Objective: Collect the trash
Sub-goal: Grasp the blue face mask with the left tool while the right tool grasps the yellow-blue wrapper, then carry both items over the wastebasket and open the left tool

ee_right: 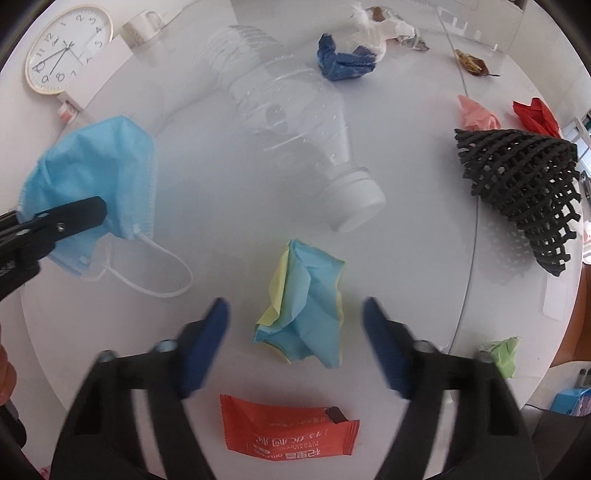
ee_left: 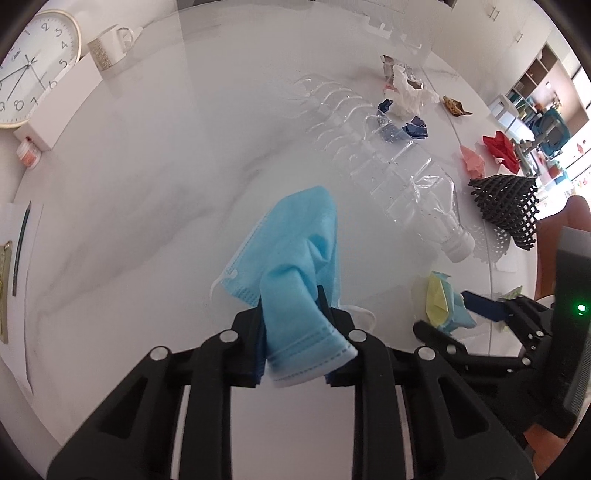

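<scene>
My left gripper (ee_left: pixel 291 306) is shut on a blue face mask (ee_left: pixel 295 258), which hangs bunched between its jaws over the white table (ee_left: pixel 147 221). In the right wrist view the mask (ee_right: pixel 96 166) and the left gripper's finger (ee_right: pixel 70 218) show at the left. My right gripper (ee_right: pixel 295 314) is open, its blue pads on either side of a crumpled blue and yellow paper (ee_right: pixel 303 306) lying on the table; it also shows in the left wrist view (ee_left: pixel 443 299). A clear plastic bottle (ee_right: pixel 288 110) lies on its side beyond it.
A red snack wrapper (ee_right: pixel 288 428) lies near me. A black foam net (ee_right: pixel 524 192), pink paper (ee_right: pixel 476 114), red paper (ee_right: pixel 535 114), dark blue paper (ee_right: pixel 343 59), white tissue (ee_right: pixel 376 29) and green paper (ee_right: pixel 502 354) are scattered around. A clock (ee_right: pixel 66 48) and mug (ee_right: pixel 140 26) stand at the far left.
</scene>
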